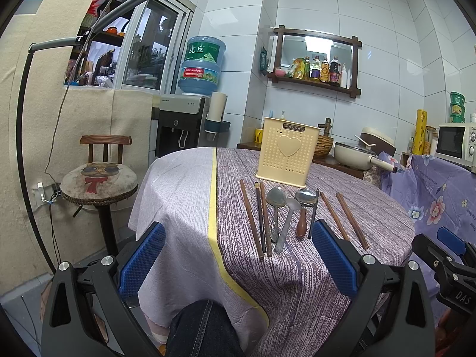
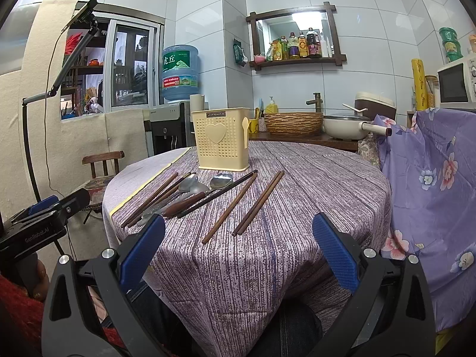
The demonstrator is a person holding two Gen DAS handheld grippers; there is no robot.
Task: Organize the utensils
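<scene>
A cream perforated utensil holder with a heart stands upright at the far middle of the round table; it also shows in the right wrist view. Before it lie several brown chopsticks, a metal spoon, a grey spoon and a wooden-handled spoon. My left gripper is open and empty, above the table's near edge. My right gripper is open and empty, near the front edge, short of the right chopsticks.
The table wears a purple striped cloth with a yellow band. A wooden stool stands at the left. A water dispenser, a counter with a woven basket and a pan stand behind.
</scene>
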